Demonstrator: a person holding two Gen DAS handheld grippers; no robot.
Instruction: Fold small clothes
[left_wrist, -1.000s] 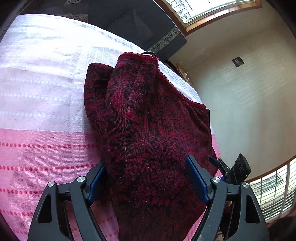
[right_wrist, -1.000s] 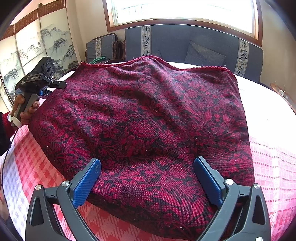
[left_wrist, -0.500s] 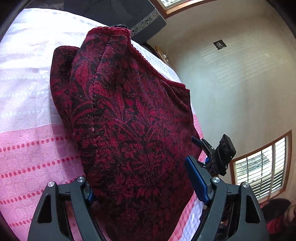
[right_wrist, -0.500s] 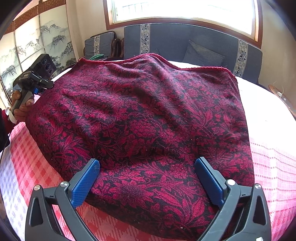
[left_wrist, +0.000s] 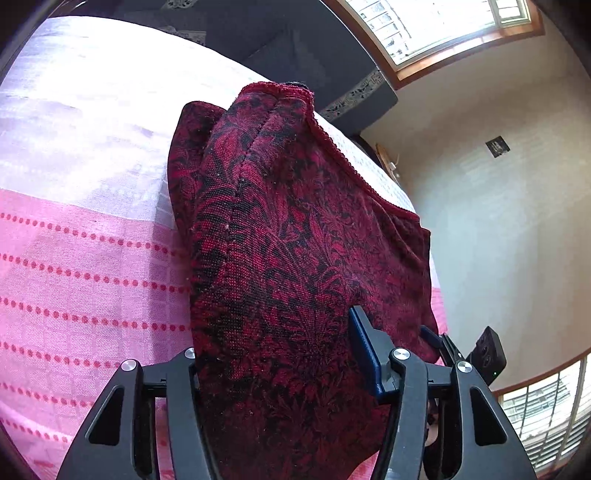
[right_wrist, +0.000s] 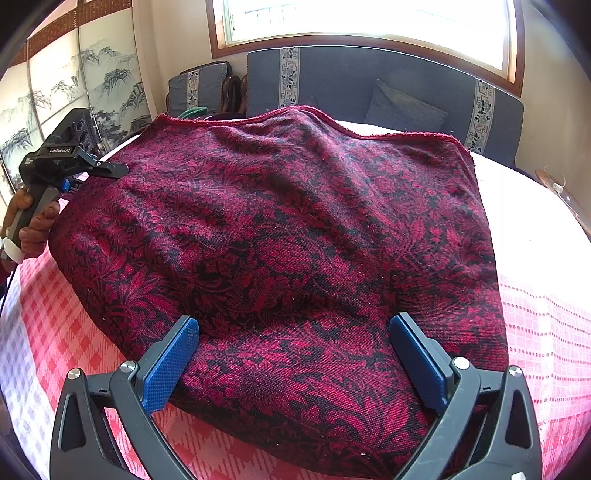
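A dark red garment with a black leaf pattern (left_wrist: 295, 258) lies folded on the pink and white tablecloth (left_wrist: 74, 277). My left gripper (left_wrist: 273, 332) is closing its jaws on the garment's near side edge; cloth fills the gap and hides the left finger, and the blue right pad (left_wrist: 364, 350) presses the fabric. In the right wrist view the garment (right_wrist: 288, 229) spreads wide, with the left gripper (right_wrist: 107, 170) at its left edge. My right gripper (right_wrist: 295, 325) stands open over the garment's near edge, its pads wide apart. It also shows past the garment as the right gripper (left_wrist: 439, 341).
The tablecloth (right_wrist: 55, 332) covers a round table whose edge drops away at the right. A dark blue sofa (right_wrist: 369, 85) stands behind under a window. A painted folding screen (right_wrist: 55, 92) is at the left. A person's hand (right_wrist: 33, 229) holds the left gripper's handle.
The left gripper's jaws have come closer together around the garment's edge, and its view has swung and rolled a little. The right gripper has kept still.
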